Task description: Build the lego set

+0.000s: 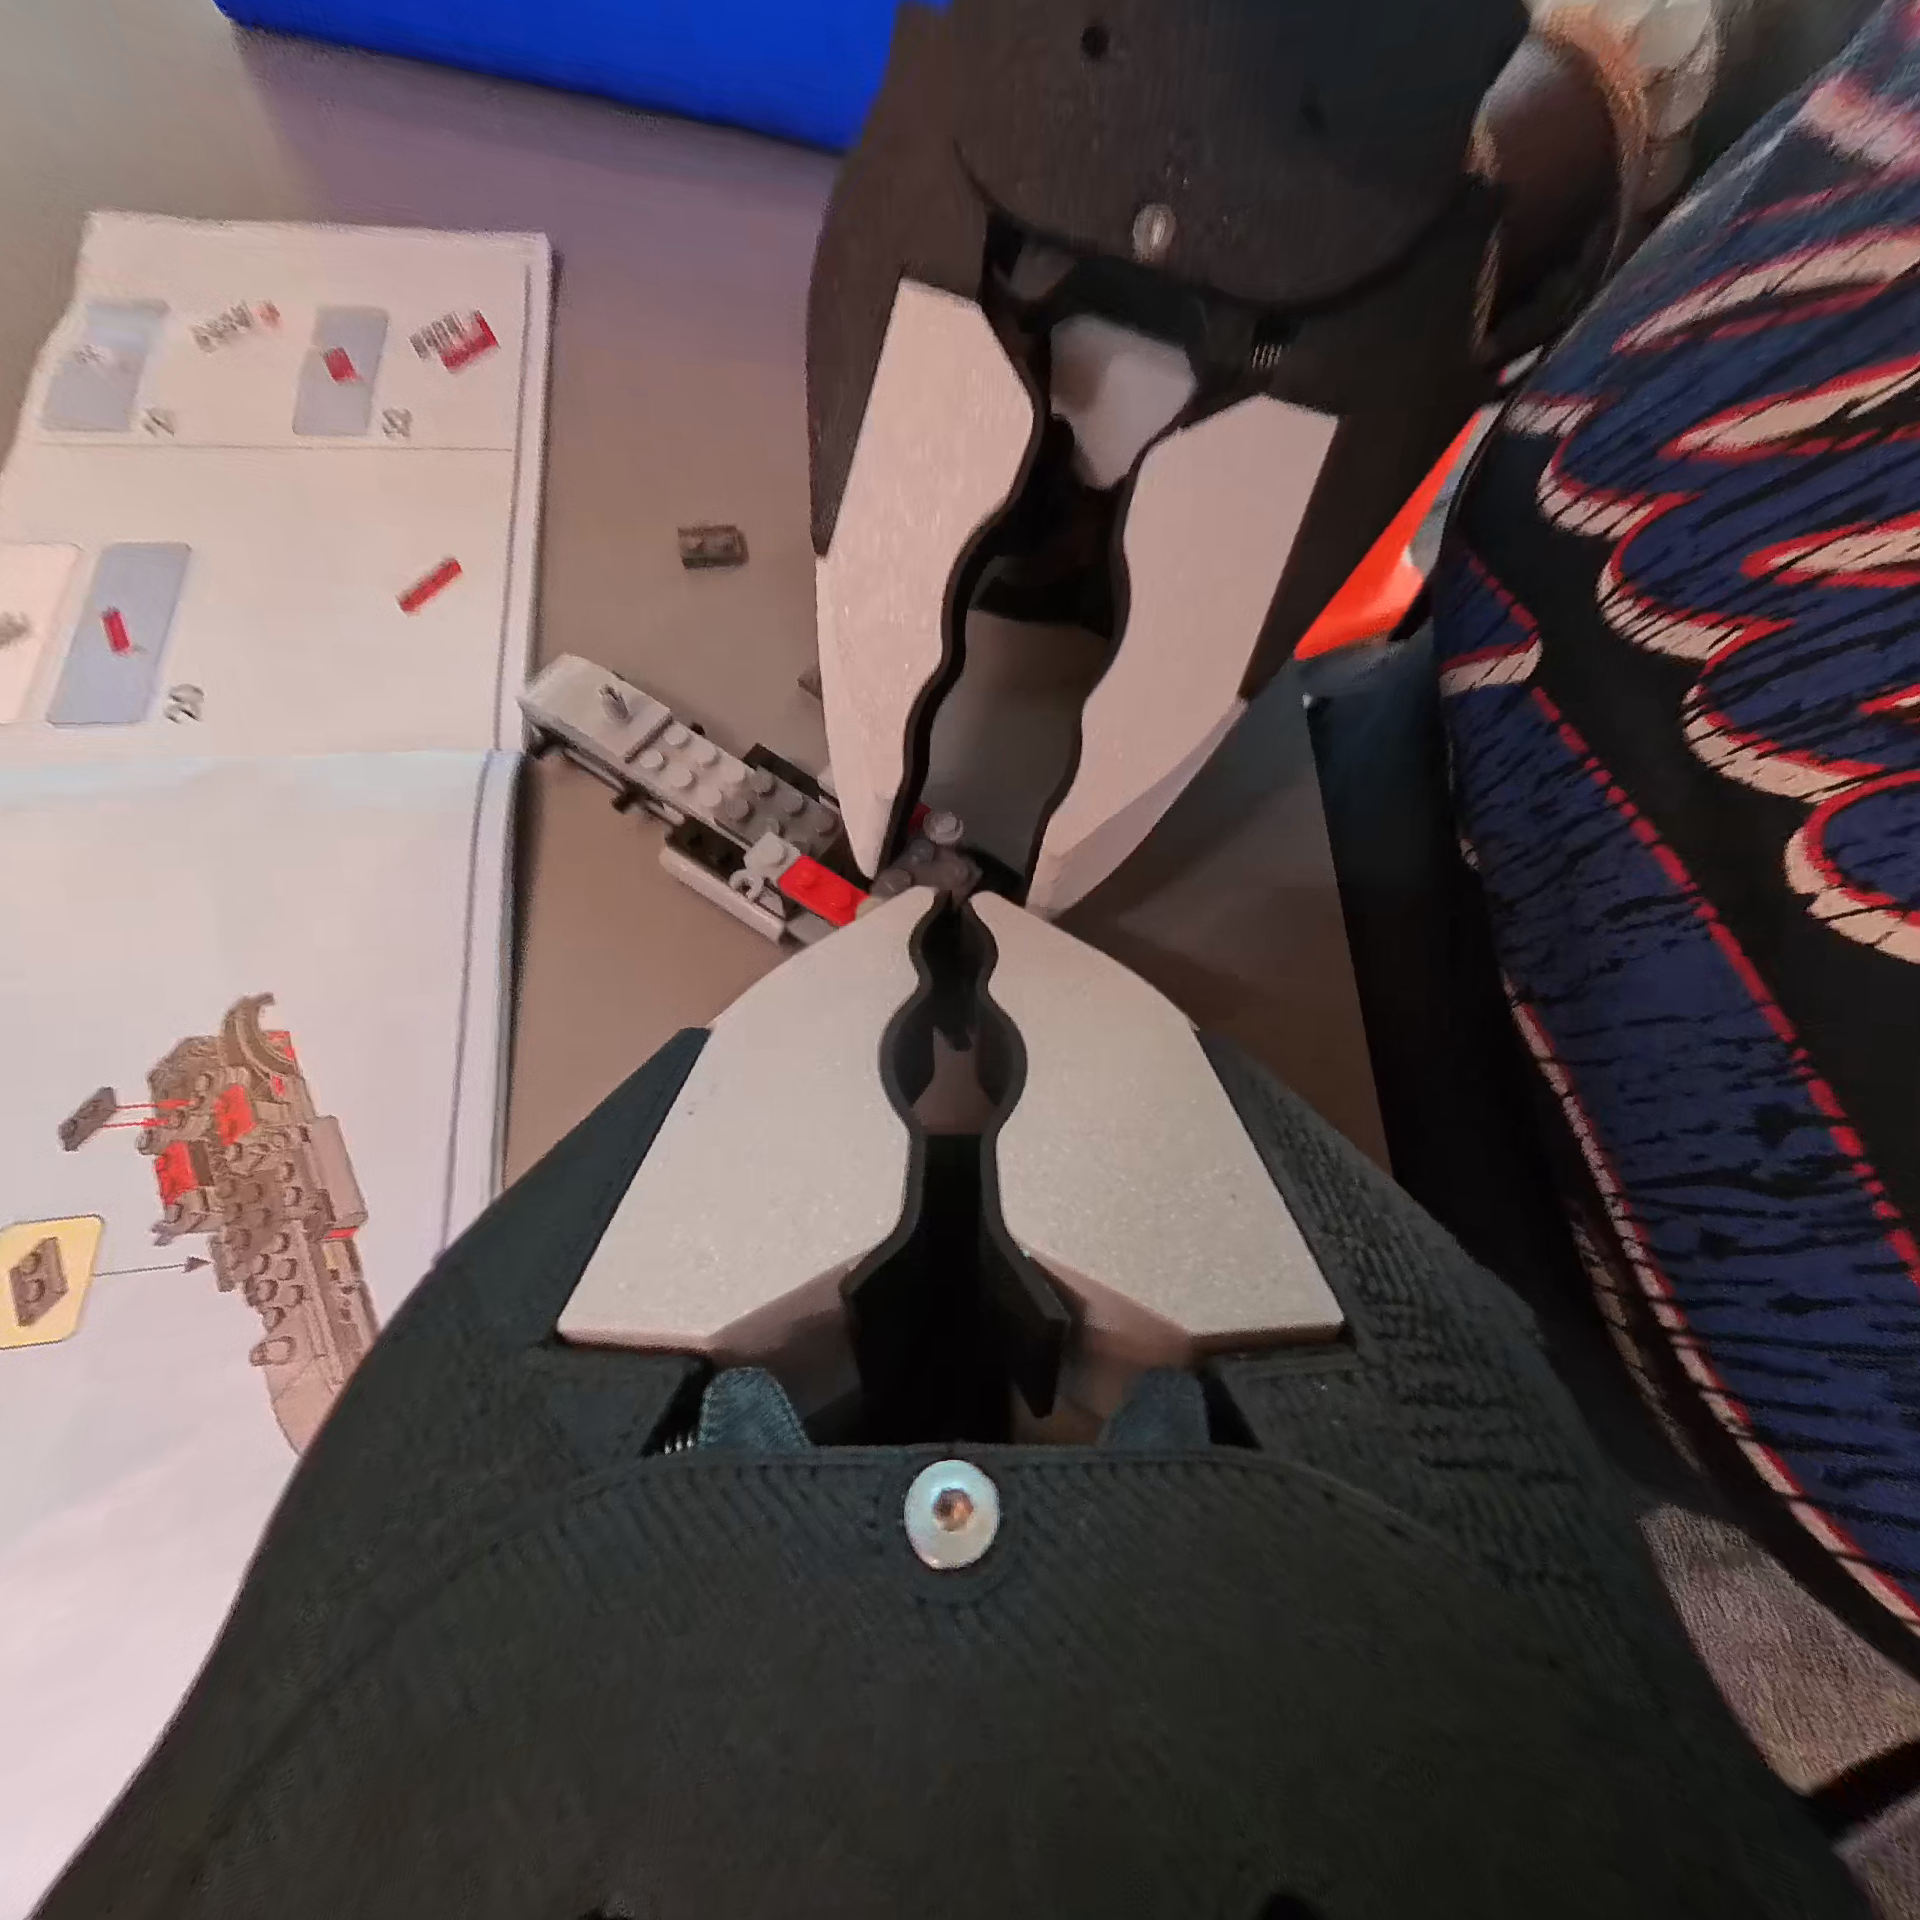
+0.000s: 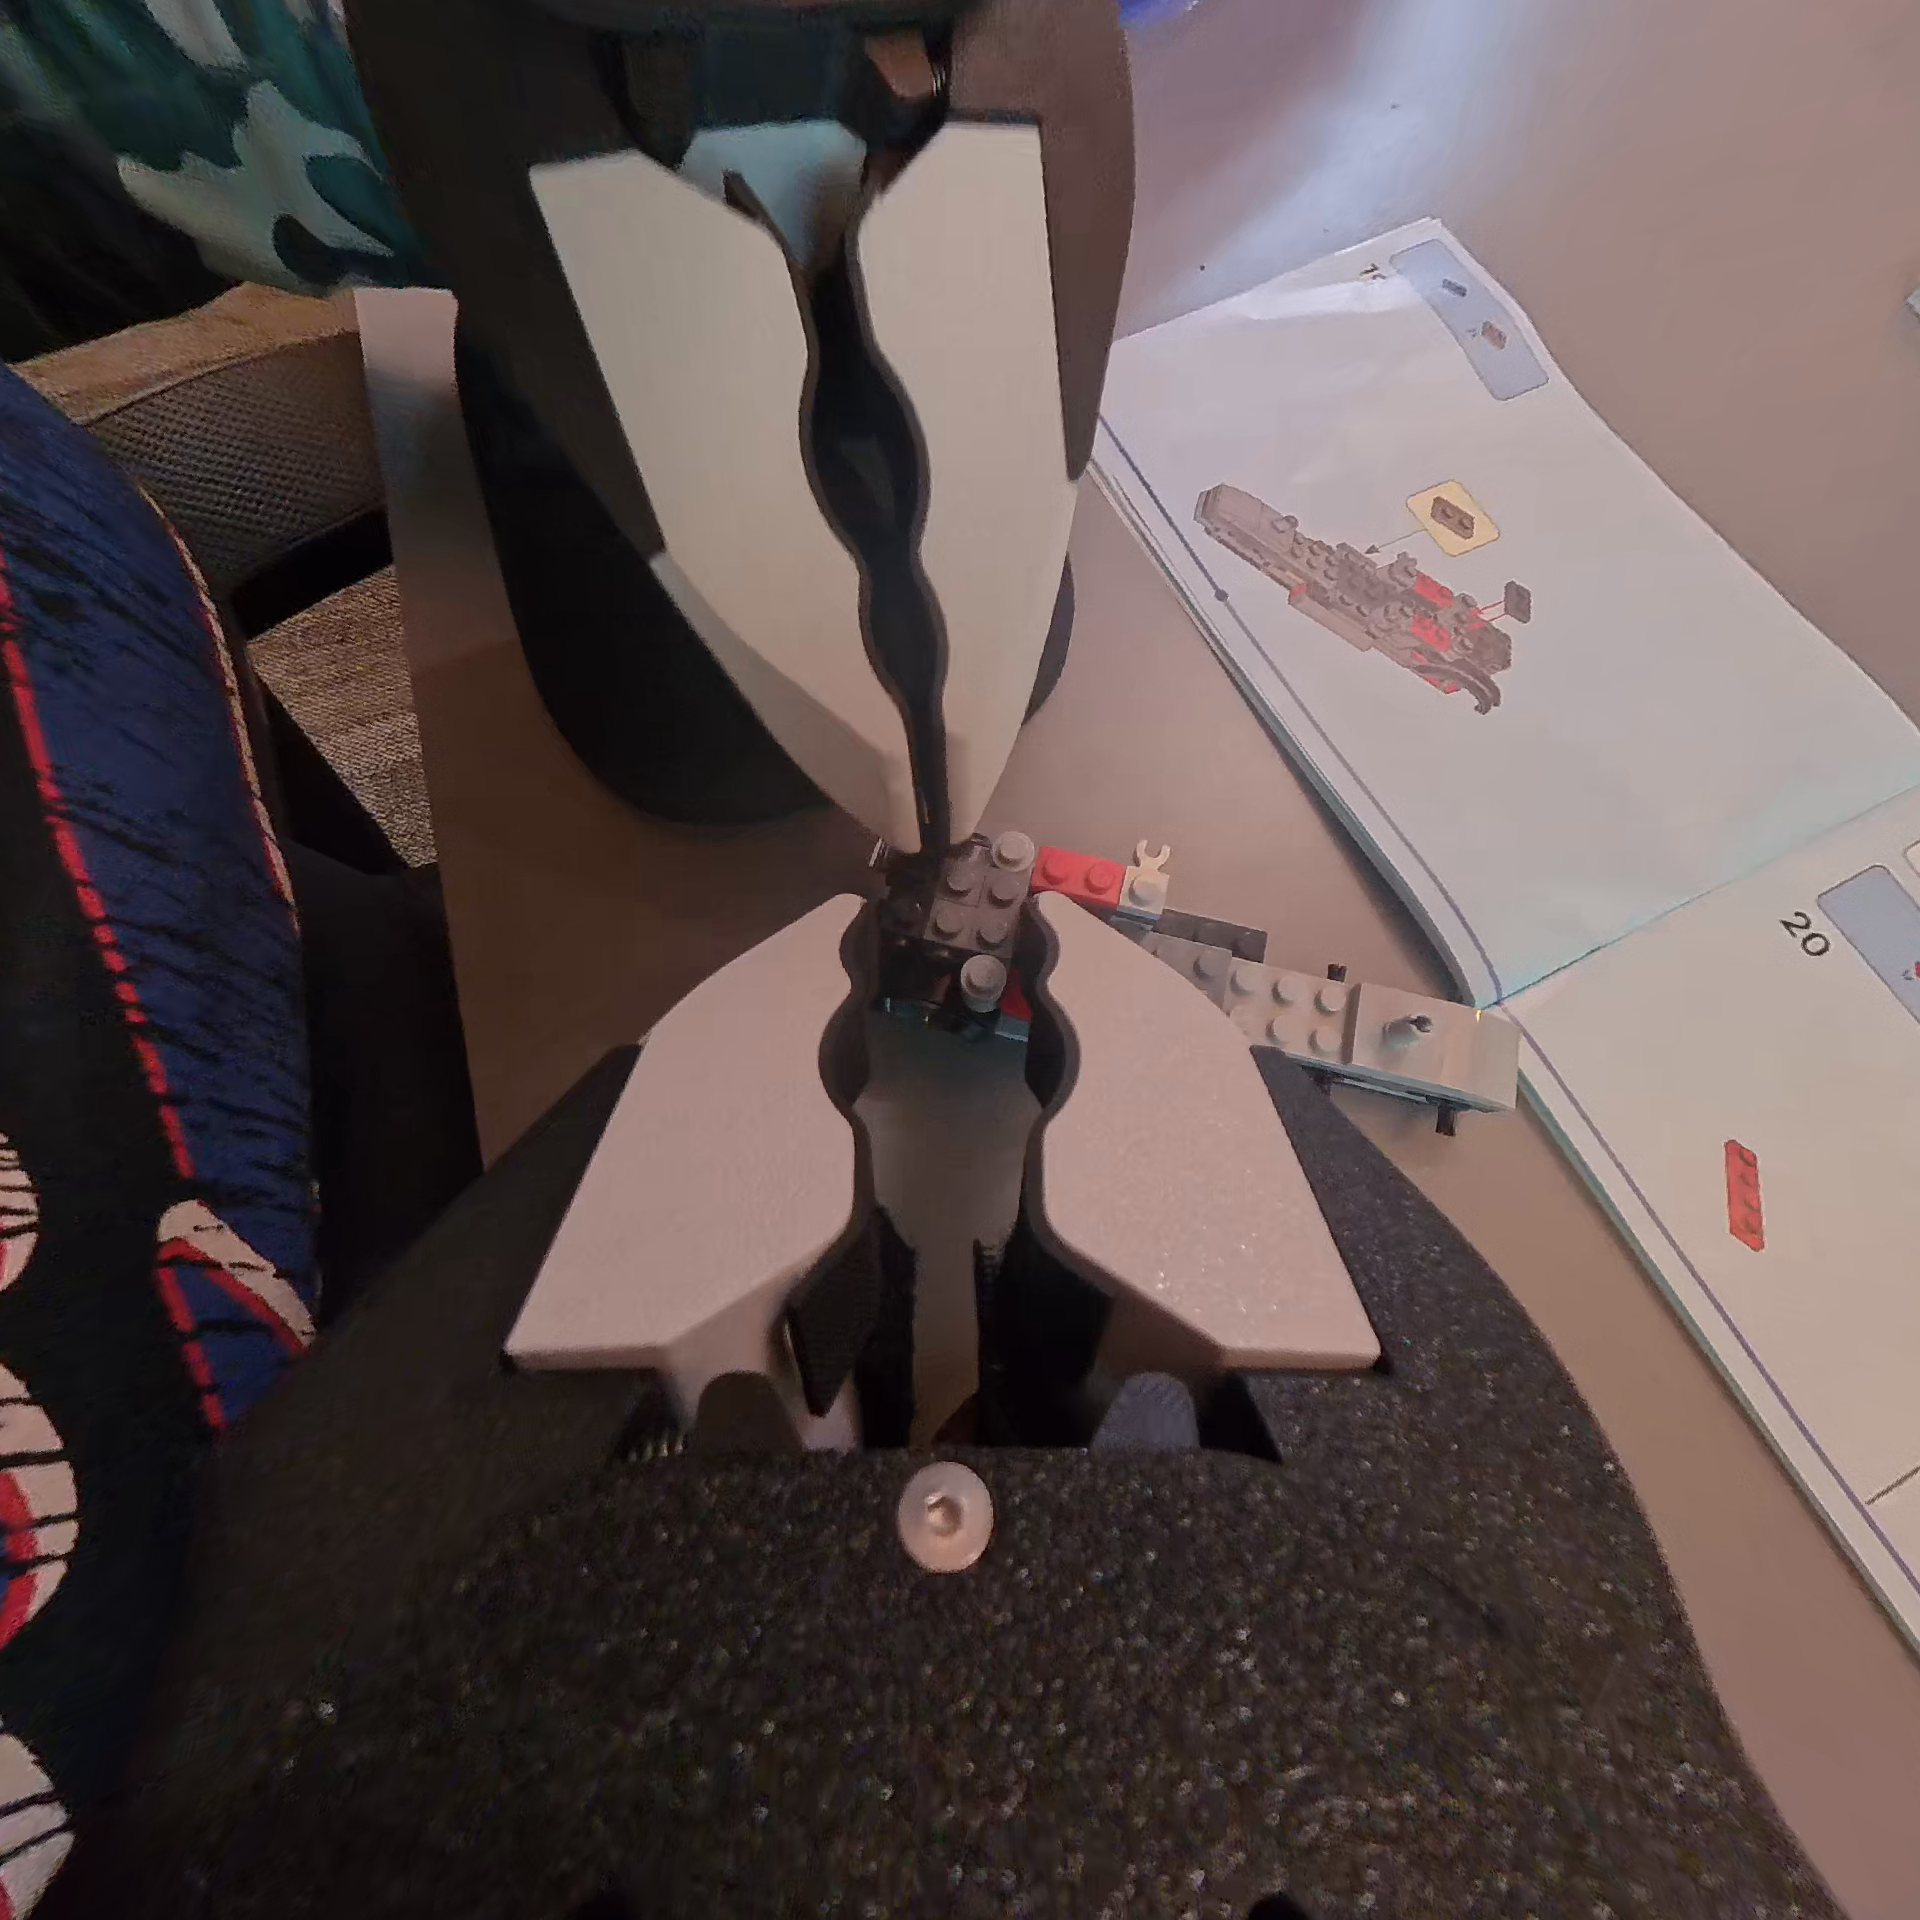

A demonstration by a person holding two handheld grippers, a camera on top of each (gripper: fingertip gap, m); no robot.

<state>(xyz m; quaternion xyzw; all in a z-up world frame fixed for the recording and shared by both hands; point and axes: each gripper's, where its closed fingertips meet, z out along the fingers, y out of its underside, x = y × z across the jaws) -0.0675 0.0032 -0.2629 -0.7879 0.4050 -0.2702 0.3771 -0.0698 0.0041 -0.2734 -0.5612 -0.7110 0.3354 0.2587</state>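
A long grey lego model (image 1: 686,769) with red bricks lies on the grey table, beside the open instruction booklet. It also shows in the right wrist view (image 2: 1299,1008). My right gripper (image 2: 951,920) is shut on the model's dark grey studded end (image 2: 977,904). In the left wrist view it reaches in from the top (image 1: 958,873). My left gripper (image 1: 948,902) is shut, tip to tip with the right one at that end. It seems to pinch a small dark piece (image 2: 896,860), mostly hidden. It comes from above in the right wrist view (image 2: 925,831).
The instruction booklet (image 1: 260,623) lies open left of the model, and shows on the right in the right wrist view (image 2: 1558,675). A small loose dark grey piece (image 1: 714,544) lies beyond the model. A blue box (image 1: 623,52) stands at the back. A person's patterned clothing (image 1: 1714,727) is close by. My two grippers' fingertips are within a few centimetres of each other.
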